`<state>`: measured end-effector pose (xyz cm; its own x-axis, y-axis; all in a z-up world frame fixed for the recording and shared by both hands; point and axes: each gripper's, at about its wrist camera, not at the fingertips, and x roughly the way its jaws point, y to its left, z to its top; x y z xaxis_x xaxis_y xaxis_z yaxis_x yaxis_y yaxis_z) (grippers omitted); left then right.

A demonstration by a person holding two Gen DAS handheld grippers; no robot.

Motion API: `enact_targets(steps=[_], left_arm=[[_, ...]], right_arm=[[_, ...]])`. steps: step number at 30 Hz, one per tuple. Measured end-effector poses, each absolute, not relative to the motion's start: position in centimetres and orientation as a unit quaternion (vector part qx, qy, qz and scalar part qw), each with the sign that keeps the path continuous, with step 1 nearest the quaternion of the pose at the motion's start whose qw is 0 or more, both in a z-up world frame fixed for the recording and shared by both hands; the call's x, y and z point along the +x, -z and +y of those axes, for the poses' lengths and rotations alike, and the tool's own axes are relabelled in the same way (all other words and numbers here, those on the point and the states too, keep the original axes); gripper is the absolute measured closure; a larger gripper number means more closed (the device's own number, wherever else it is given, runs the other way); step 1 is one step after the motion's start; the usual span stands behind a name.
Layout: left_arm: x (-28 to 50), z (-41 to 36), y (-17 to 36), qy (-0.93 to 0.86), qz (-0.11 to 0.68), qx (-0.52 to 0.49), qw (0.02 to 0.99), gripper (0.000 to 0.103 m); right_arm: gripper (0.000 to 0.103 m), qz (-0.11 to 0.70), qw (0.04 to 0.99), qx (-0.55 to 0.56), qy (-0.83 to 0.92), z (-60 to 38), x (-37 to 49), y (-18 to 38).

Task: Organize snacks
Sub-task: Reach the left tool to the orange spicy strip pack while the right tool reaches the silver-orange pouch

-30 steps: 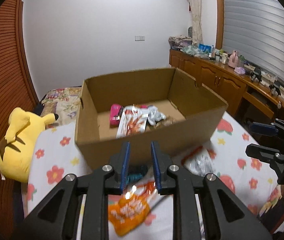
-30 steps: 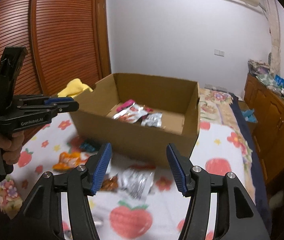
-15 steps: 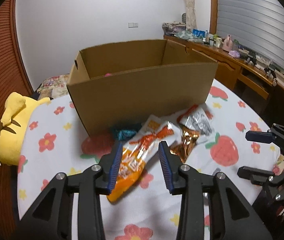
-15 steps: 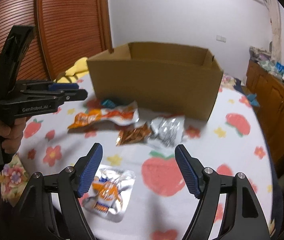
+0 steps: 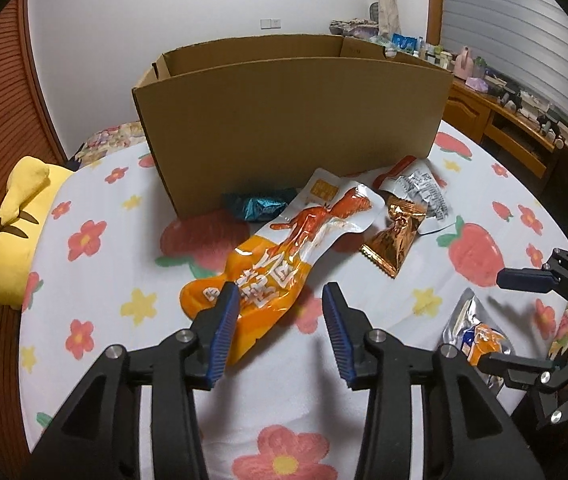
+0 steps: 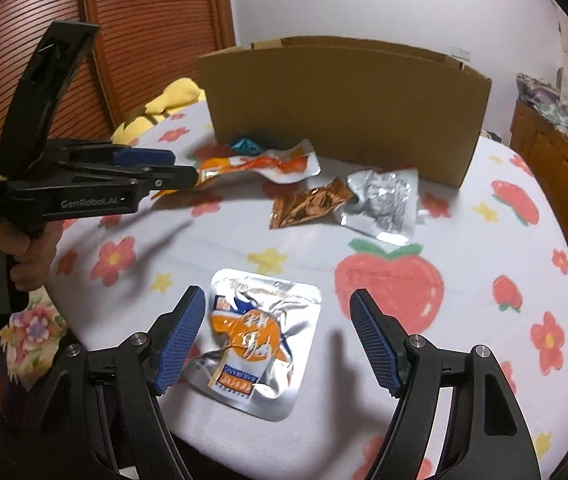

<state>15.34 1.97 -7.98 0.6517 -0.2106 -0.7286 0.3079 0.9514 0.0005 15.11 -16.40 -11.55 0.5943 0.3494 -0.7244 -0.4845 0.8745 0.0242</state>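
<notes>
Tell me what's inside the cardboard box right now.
Only the box's outer front wall and a strip of bare inner far wall show. The front wall hides the floor and any contents.

"GenRobot.AI" in pale letters runs along the black body of the left claw [image 6: 176, 166]. Large white Chinese characters mark the orange snack packet [image 5: 280, 248]; they are too distorted to read.

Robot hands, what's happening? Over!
Left gripper jaws opening over orange pack. Right gripper open over silver pouch. Nothing blocking the box.
</notes>
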Motion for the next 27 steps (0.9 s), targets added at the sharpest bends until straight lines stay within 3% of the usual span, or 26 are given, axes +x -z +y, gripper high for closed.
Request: enact_targets(steps=[13, 16, 17, 19, 27], left_arm=[[16.3, 1.9, 7.9, 0.147, 0.39, 0.071, 0.906, 0.059], [16.9, 1.9, 8.0, 0.158, 0.39, 0.073, 0.904, 0.058], [17.2, 1.8, 8.0, 0.161, 0.39, 0.074, 0.904, 0.058], [17.8, 1.6, 8.1, 0.164, 0.39, 0.083, 0.902, 0.058], [20.1, 0.7, 8.2, 0.196, 0.401, 0.098, 0.889, 0.046]], right_arm=[[0.025, 0.385, 0.889, -0.123, -0.215, -15.6, 14.7, 13.5], [0.028, 0.379, 0.891, -0.128, -0.214, -15.6, 14.6, 13.5], [0.036, 0.378, 0.892, -0.129, -0.213, -15.7, 14.6, 13.5], [0.039, 0.38, 0.891, -0.125, -0.215, -16.0, 14.7, 13.4], [0.039, 0.372, 0.894, -0.126, -0.217, -15.9, 14.5, 13.5]])
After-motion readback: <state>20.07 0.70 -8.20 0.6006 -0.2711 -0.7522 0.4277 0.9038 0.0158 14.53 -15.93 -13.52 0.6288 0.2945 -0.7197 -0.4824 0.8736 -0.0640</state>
